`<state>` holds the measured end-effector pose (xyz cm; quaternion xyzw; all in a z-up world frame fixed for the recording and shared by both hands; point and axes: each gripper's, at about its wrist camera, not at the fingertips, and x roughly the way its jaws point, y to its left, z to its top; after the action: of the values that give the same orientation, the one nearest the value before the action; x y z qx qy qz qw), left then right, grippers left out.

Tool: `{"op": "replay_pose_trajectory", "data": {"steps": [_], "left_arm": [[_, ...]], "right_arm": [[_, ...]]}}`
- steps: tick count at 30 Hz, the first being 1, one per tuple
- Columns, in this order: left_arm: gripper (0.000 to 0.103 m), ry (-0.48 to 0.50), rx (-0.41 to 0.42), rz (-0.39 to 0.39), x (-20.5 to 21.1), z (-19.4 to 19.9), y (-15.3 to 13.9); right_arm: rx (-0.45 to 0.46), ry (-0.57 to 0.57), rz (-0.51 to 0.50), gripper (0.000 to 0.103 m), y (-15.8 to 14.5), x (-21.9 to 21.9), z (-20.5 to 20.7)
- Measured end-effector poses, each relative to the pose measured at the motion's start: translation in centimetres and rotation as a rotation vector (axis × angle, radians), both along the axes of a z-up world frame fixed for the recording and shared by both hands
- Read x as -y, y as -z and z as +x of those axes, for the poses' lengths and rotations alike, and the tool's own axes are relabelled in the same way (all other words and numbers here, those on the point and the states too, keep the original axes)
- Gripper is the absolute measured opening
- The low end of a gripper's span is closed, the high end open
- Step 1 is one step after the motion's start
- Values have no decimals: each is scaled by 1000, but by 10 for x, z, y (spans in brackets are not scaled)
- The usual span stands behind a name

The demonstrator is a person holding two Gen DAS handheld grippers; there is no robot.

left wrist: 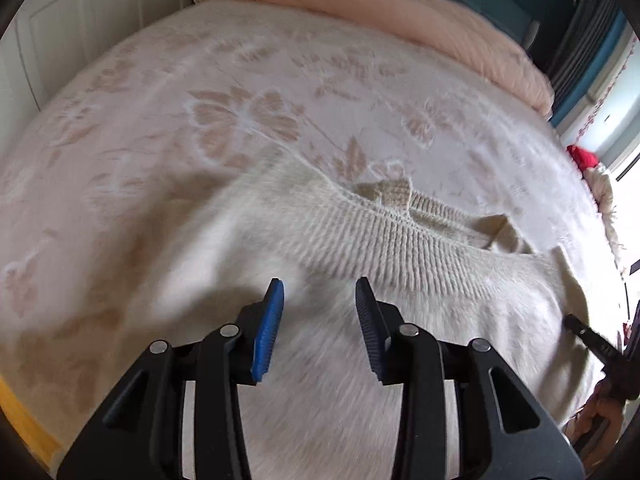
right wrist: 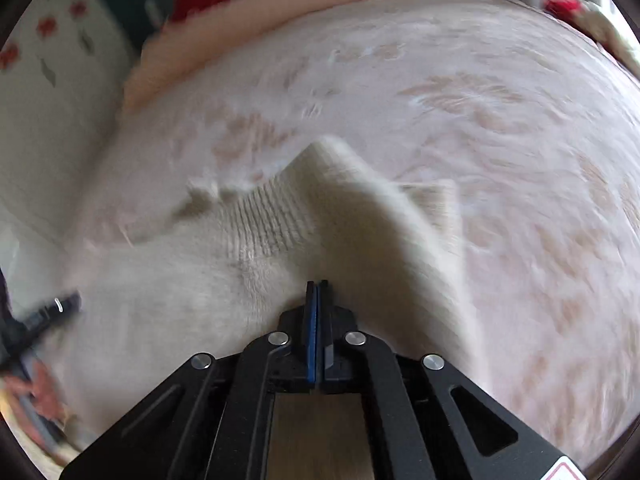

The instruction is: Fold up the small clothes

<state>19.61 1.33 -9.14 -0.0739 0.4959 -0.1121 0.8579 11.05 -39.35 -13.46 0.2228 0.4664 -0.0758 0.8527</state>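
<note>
A cream knitted sweater with a ribbed band lies on the flowered bedspread. My left gripper is open and empty, hovering just above the sweater's body near the ribbed band. In the right wrist view the sweater is partly lifted. My right gripper is shut on the sweater's edge, and a flap of fabric rises from the jaws and drapes over to the right. The right gripper also shows in the left wrist view at the sweater's right edge. The left gripper shows at the left of the right wrist view.
A peach quilt is bunched along the far side of the bed. White cupboard doors stand to the left. A red item lies at the bed's right edge near a window. Both views are motion blurred.
</note>
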Motion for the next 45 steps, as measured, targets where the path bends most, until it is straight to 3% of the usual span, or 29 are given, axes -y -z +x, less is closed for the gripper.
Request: {"op": "replay_pose_trajectory", "data": {"steps": [1,4,8,10,12,14,18,21,24,27,28,30,31,33,36,39,42,45], "left_arm": [[43,-5,28,1,-16,-13,-10],[57,-61,52,0,-65,-47,-22],[61,-152,-35,-52,-118,-90,-8],[61,-188,-99,-127,-132,-107,8],[61,-216,-133,-187,-136,-117,22],[61,-223,-115,-234,-130,-122,27],[61,-131,-53,-181,-109,-124,15],[61,-113,-74,-178,-101,-116,20],[60,-165,-96,-226,-104,-107,29],[29,-174,-144,-197,-98,-97,42],[28,-188,-148,-188,-99,-95,44],[26,-206,-153,-196,-102,-97,43],[26,-214,-154,-186,-103,-97,42],[26,-211,-154,-177,-103,-98,39],[33,-183,-92,-119,-94,-101,24],[62,-201,-107,-171,-91,-99,25],[65,-237,-165,-214,-92,-94,39],[66,-280,-193,-272,-97,-92,51]], "right_arm": [[23,8,-19,13,-11,0,-12],[61,7,-42,13,-38,-2,-64],[43,-11,-68,13,-39,-21,-105],[22,-34,-92,13,-31,-34,-113],[-19,-58,-100,12,-15,-45,-113],[-43,-53,-93,12,-3,-49,-110],[-29,-18,-98,12,-8,-49,-119],[-25,-8,-97,12,-12,-44,-121],[-5,8,-77,12,-16,-41,-116],[-61,11,-135,7,-2,-38,-106],[-115,21,-177,0,10,-34,-103],[-132,54,-99,0,30,-18,-107],[-117,79,-62,0,28,-13,-110],[-123,93,-83,0,16,-16,-110],[-82,19,-143,5,-12,-49,-97],[-11,-133,-117,5,-38,-100,-62],[15,-245,-74,5,-44,-144,-21],[-20,-318,-94,5,-32,-180,20]]}}
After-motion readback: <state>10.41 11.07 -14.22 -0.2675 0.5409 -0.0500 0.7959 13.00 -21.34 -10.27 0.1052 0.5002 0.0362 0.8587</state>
